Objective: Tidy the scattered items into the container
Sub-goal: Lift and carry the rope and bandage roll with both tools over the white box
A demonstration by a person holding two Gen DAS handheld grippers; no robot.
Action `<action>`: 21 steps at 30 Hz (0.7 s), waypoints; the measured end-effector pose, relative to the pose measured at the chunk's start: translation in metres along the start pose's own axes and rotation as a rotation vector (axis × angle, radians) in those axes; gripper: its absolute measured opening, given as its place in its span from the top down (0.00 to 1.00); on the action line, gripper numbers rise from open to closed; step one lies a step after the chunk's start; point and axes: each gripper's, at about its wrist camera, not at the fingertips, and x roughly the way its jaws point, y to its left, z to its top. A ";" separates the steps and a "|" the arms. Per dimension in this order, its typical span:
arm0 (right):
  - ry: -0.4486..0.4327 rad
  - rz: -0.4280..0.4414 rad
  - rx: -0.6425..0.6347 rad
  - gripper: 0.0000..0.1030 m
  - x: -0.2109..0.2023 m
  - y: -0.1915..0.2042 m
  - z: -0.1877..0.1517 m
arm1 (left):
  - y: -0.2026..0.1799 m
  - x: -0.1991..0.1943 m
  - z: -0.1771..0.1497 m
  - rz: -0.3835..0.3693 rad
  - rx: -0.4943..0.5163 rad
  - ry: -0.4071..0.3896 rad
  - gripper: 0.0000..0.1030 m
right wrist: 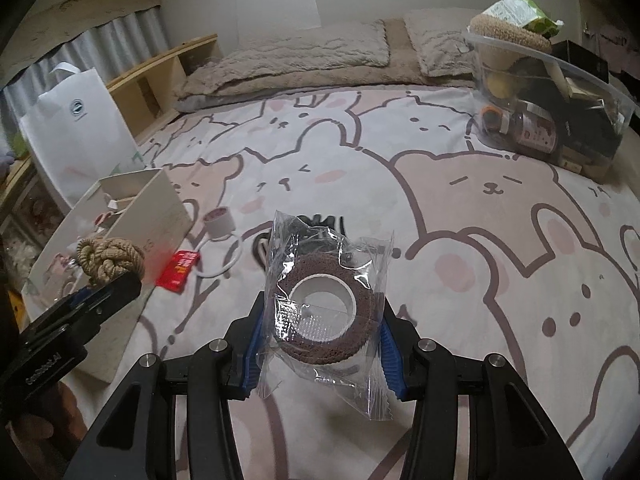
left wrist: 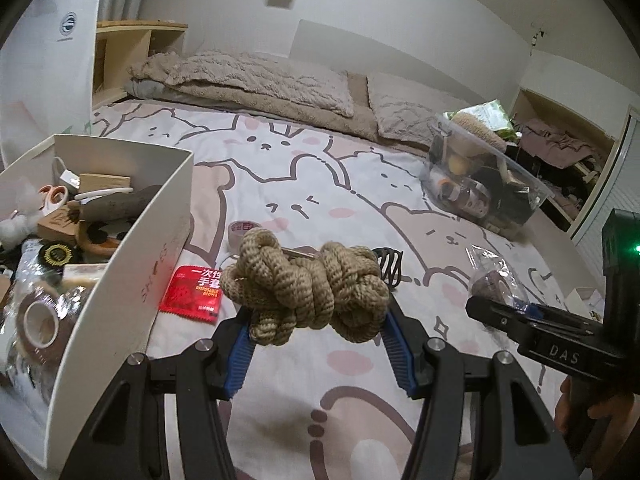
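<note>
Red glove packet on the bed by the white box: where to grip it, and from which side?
The red glove packet lies flat on the bedsheet, close beside the white box wall. Best guess: pinch its free edge away from the box, coming from above and the open bed side, claw tilted low to slip one finger under. Both claws are currently full: left on rope bundle, right on bagged tape roll.

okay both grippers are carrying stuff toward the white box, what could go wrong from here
1. The rope bundle bulges above the left gripper, pinched only low down, so it might slip or uncoil.
2. The wrapped tape roll sits in slick, loose plastic between the right gripper's fingers and could slide out.
3. The white box already looks crowded; dropped items might bounce onto the bed.
</note>
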 end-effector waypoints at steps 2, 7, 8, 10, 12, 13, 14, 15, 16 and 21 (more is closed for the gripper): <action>-0.007 0.006 -0.009 0.52 -0.005 0.005 -0.003 | 0.001 -0.007 -0.002 0.000 -0.002 -0.013 0.44; -0.026 0.029 -0.027 0.52 -0.014 0.018 -0.009 | 0.005 -0.025 -0.005 -0.009 -0.016 -0.039 0.44; -0.030 0.034 -0.030 0.52 -0.016 0.021 -0.009 | 0.006 -0.030 -0.005 -0.012 -0.020 -0.045 0.44; -0.039 0.043 -0.039 0.52 -0.020 0.027 -0.009 | 0.008 -0.038 -0.004 -0.006 -0.016 -0.062 0.44; -0.050 0.050 -0.047 0.52 -0.024 0.032 -0.008 | 0.011 -0.045 -0.002 0.000 -0.014 -0.075 0.44; -0.057 0.054 -0.051 0.52 -0.026 0.035 -0.007 | 0.014 -0.048 -0.002 0.001 -0.017 -0.082 0.44; -0.065 0.060 -0.057 0.52 -0.028 0.039 -0.006 | 0.017 -0.052 0.000 0.003 -0.021 -0.090 0.44; -0.072 0.065 -0.061 0.52 -0.029 0.042 -0.004 | 0.019 -0.056 0.001 0.008 -0.023 -0.100 0.44; -0.079 0.069 -0.066 0.52 -0.029 0.045 -0.002 | 0.022 -0.059 0.002 0.015 -0.025 -0.108 0.44; -0.111 0.107 -0.107 0.52 -0.033 0.065 0.008 | 0.037 -0.073 0.011 0.048 -0.029 -0.140 0.44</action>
